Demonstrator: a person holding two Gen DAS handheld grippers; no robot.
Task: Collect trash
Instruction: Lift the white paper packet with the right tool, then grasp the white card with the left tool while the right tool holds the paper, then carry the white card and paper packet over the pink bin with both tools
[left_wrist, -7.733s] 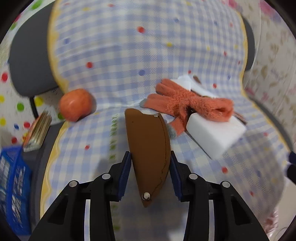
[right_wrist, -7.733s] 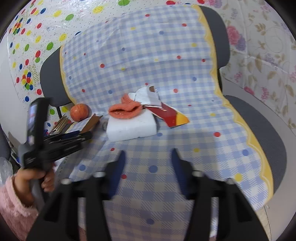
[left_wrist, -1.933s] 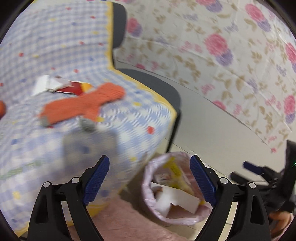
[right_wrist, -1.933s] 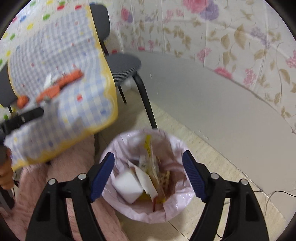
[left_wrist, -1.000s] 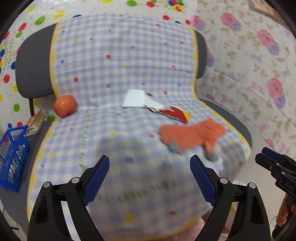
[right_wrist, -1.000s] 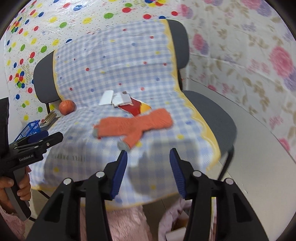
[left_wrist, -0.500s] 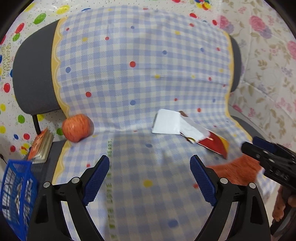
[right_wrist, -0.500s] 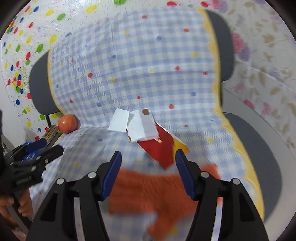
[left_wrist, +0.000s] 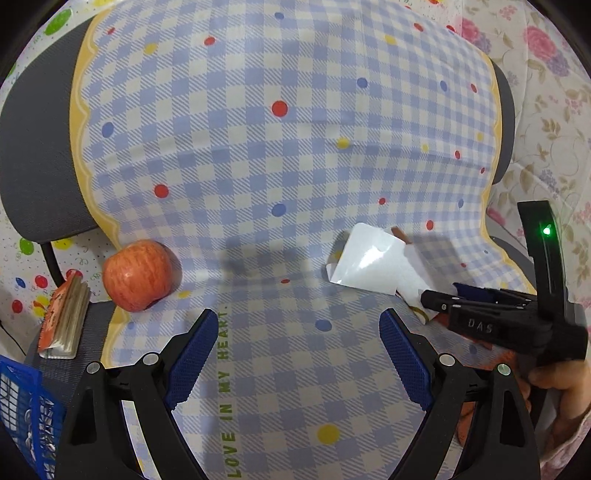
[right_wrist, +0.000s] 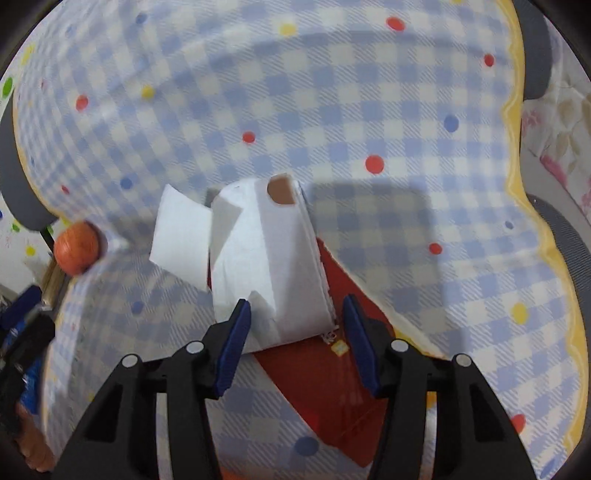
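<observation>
A crumpled white paper wrapper (right_wrist: 266, 258) lies on the checked chair cover, on top of a red packet (right_wrist: 332, 373). My right gripper (right_wrist: 295, 332) is open, its jaws on either side of the wrapper's near end without closing on it. In the left wrist view the same white paper (left_wrist: 369, 258) lies at the right, with the right gripper's body (left_wrist: 491, 321) reaching over it. My left gripper (left_wrist: 295, 354) is open and empty above the seat.
A red apple (left_wrist: 138, 275) sits at the seat's left edge, also in the right wrist view (right_wrist: 77, 253). A small notebook (left_wrist: 64, 317) and a blue basket (left_wrist: 18, 413) lie to its left. An orange glove (left_wrist: 495, 362) lies partly hidden under the right gripper.
Both grippers have swung from the trash bag back to the chair and moved in close. The right gripper now straddles the white wrapper.
</observation>
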